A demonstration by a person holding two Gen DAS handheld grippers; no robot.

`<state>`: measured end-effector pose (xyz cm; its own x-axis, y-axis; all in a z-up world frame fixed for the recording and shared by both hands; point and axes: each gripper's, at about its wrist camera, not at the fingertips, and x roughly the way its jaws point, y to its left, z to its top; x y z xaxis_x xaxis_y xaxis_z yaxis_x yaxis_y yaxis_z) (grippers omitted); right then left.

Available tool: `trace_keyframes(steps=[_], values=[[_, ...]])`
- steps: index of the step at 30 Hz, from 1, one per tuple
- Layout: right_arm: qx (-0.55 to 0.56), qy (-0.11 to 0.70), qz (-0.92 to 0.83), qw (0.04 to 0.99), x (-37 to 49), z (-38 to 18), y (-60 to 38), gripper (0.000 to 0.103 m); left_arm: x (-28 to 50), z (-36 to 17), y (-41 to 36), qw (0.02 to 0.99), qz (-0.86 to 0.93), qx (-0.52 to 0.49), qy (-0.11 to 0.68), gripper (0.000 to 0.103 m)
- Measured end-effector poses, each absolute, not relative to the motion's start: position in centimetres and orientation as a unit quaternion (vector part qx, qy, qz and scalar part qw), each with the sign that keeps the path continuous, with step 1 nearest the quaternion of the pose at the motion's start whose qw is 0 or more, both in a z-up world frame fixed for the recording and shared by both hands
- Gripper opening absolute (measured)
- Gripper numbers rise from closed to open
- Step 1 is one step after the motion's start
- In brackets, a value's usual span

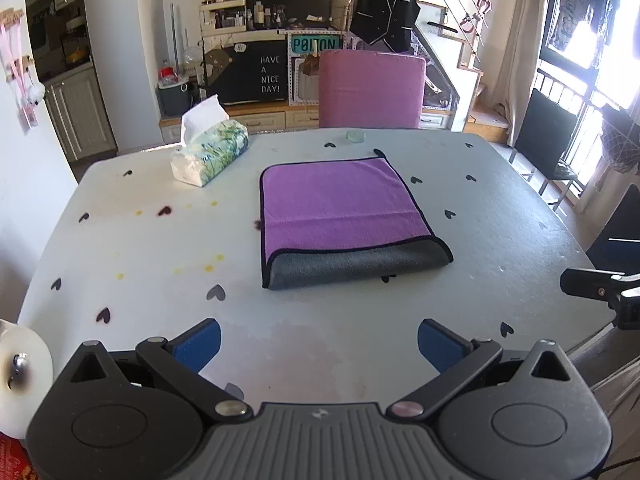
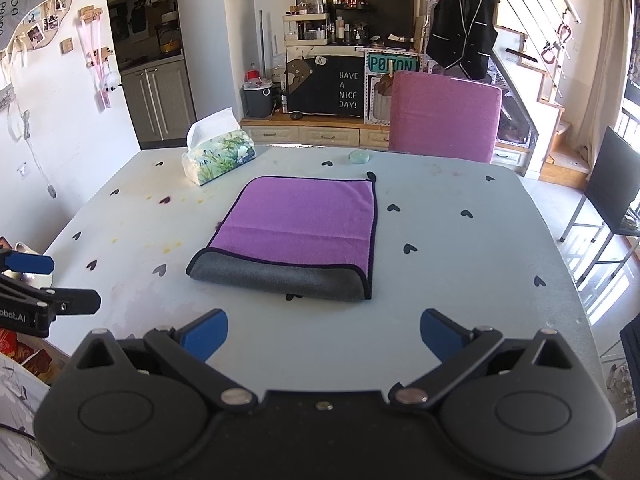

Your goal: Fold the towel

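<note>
While the left gripper (image 1: 319, 344) hangs over the near part of the table (image 1: 120, 240), its blue fingers (image 1: 198, 342) are spread wide with nothing between them. Straight ahead of the fingertips and well apart from them lies the towel (image 1: 340, 212), already doubled over: a purple top layer with dark piping stops short of the near side, where a grey band of the underside rounds over as the fold. Its small hanging loop sits at the far right corner. In this view the towel reads slightly longer running away from the fingers than across them, though the fisheye makes that uncertain. A tissue pack (image 1: 208, 152) stands beyond and to the left of the fingers.

From the right wrist view, the right gripper (image 2: 324, 338) is likewise spread and empty, and the towel (image 2: 296, 232) lies just ahead of the gap between the fingers, slightly left of centre, flat on the table. The rounded fold faces the fingers; the open edges lie on the far side.

Judging by this, at least one fold is done, with the layers a little offset. Whether another fold is wanted cannot be told.
</note>
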<state>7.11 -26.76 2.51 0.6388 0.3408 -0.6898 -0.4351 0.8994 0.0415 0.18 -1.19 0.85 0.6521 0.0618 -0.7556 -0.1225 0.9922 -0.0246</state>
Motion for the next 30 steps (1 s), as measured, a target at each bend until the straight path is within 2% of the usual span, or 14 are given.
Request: trace_keyframes(steps=[13, 24, 30], values=[[-0.069, 0.357, 0.218, 0.906, 9.1, 3.5, -25.8, 0.103, 2.6, 2.9, -0.8, 0.914, 0.071, -0.046, 0.398, 0.103], [-0.083, 0.335, 0.230, 0.910, 12.9, 6.3, -24.1, 0.103, 6.4, 6.2, 0.3, 0.924, 0.097, -0.037, 0.369, 0.103], [-0.089, 0.328, 0.227, 0.913, 15.8, 6.9, -23.3, 0.103, 9.1, 6.2, 1.0, 0.922, 0.103, -0.040, 0.371, 0.103]])
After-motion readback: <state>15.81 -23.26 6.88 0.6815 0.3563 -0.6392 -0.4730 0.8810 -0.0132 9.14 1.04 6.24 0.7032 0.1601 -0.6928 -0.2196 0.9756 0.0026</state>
